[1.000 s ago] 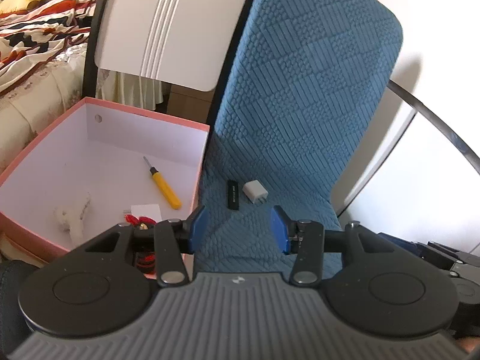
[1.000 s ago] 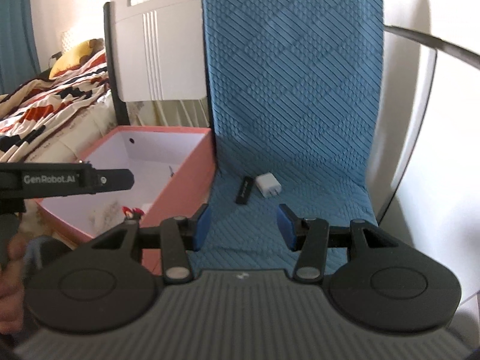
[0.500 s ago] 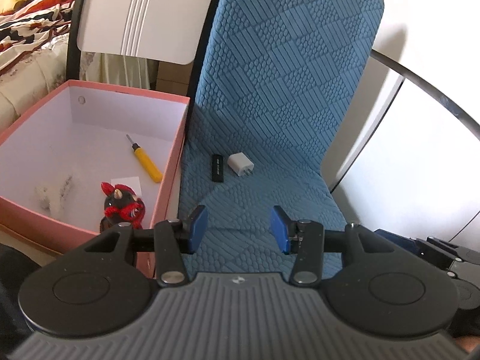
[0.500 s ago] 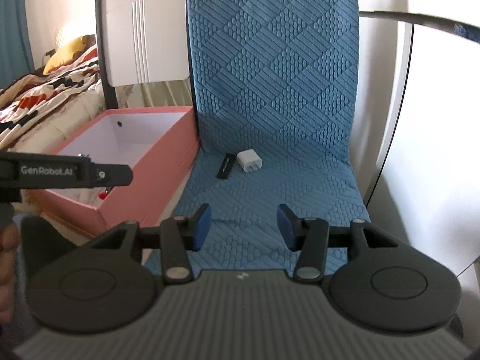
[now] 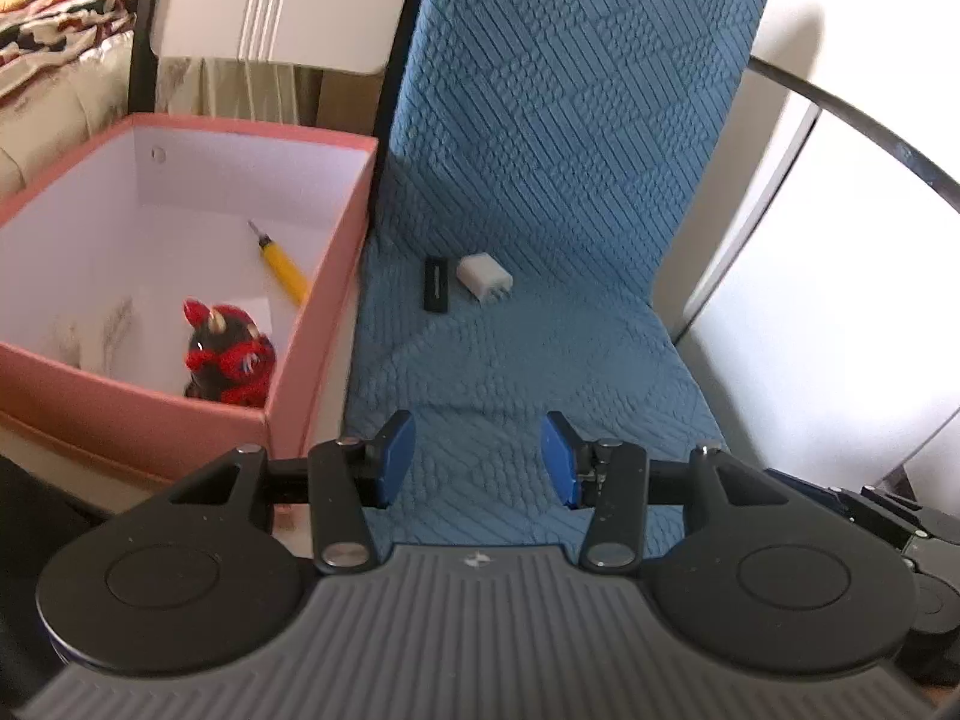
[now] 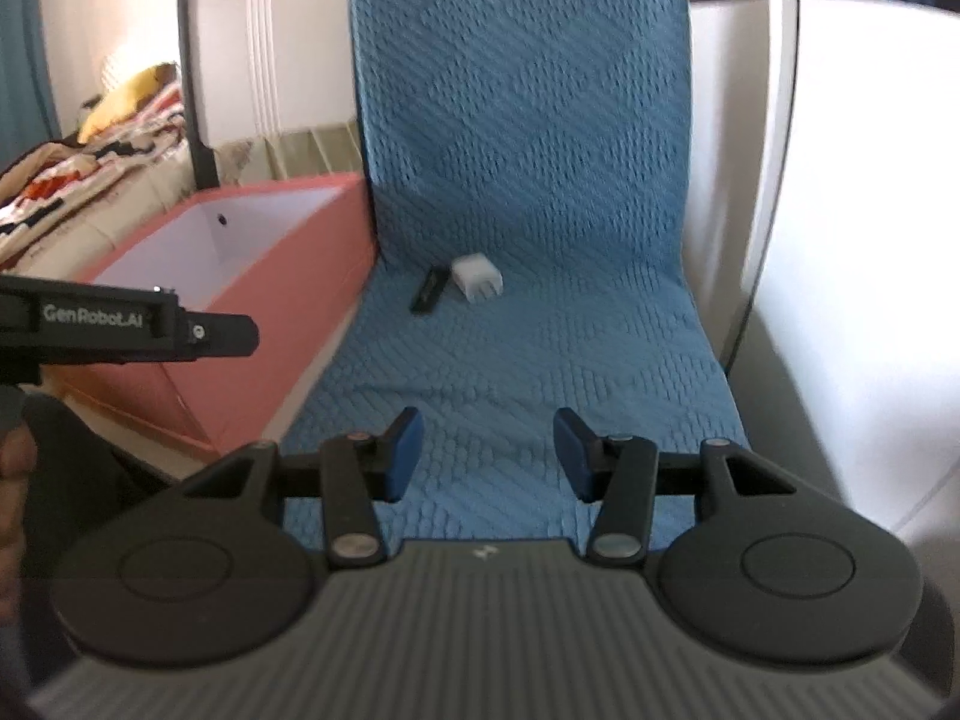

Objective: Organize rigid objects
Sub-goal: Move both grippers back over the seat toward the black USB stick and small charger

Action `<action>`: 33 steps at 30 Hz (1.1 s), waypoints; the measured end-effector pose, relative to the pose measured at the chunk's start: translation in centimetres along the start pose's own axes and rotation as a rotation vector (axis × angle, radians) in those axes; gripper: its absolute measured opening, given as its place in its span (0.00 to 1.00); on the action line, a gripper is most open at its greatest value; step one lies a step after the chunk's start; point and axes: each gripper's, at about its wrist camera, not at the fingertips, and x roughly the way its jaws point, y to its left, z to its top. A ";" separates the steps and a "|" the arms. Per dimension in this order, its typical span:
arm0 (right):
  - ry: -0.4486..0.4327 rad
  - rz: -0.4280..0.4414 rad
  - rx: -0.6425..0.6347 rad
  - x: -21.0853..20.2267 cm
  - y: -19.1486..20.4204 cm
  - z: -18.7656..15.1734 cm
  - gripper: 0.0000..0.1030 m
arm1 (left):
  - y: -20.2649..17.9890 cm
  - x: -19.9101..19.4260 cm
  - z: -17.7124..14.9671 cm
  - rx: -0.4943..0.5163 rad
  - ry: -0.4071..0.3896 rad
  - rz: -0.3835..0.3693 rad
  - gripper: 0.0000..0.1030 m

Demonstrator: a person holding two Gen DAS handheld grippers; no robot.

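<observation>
A small black stick (image 5: pixel 437 284) (image 6: pixel 428 289) and a white charger plug (image 5: pixel 483 279) (image 6: pixel 476 279) lie side by side on the blue quilted mat (image 5: pixel 528 360), close to where it rises up the backrest. Left of the mat stands a pink box (image 5: pixel 312 324) (image 6: pixel 288 276) holding a yellow screwdriver (image 5: pixel 282 267), a red-and-black toy figure (image 5: pixel 231 354) and a pale item. My left gripper (image 5: pixel 478 459) hangs open over the mat's front, nothing between its blue pads. My right gripper (image 6: pixel 489 456) is open too, over the same front area.
The left gripper's black body (image 6: pixel 126 327) reaches in from the left in the right wrist view, in front of the pink box. A bed with patterned bedding (image 6: pixel 90 174) and a white headboard (image 5: pixel 282 0) lie behind the box. A white surface with a dark curved rail (image 5: pixel 840 108) borders the mat's right.
Both grippers have sunk toward the mat; the stick and charger now sit lower and larger in each view. The toy figure in the box has come into view. Jaw widths unchanged.
</observation>
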 end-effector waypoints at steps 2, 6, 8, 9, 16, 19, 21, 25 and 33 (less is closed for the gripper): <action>-0.014 0.016 0.021 -0.5 -0.1 -0.3 0.50 | -0.5 -0.1 -0.3 0.021 -0.010 -0.011 0.51; -0.032 0.014 0.037 -0.6 -0.3 -0.9 0.50 | -1.2 0.2 -0.8 0.033 -0.023 -0.018 0.51; -0.031 0.014 0.036 -0.3 -0.5 -1.2 0.50 | -1.5 0.1 -0.9 0.036 -0.023 -0.025 0.51; -0.030 0.009 0.037 -0.3 -0.5 -1.4 0.50 | -1.6 0.2 -0.9 0.042 -0.025 -0.022 0.51; -0.037 0.014 0.085 0.5 -1.5 -1.2 0.50 | -1.5 1.7 -0.2 0.043 -0.023 0.002 0.51; -0.043 0.019 0.098 1.4 -2.1 -0.6 0.50 | -1.1 2.9 0.5 0.021 -0.012 0.001 0.51; -0.048 0.030 0.104 2.1 -2.6 0.0 0.50 | -0.8 3.8 0.9 0.009 -0.007 -0.004 0.51; -0.058 0.047 0.111 3.8 -3.4 1.2 0.50 | -1.1 5.5 1.8 0.019 -0.007 0.007 0.51; -0.056 0.071 0.159 7.8 -5.6 4.0 0.51 | -2.1 9.7 3.1 0.059 0.019 0.017 0.51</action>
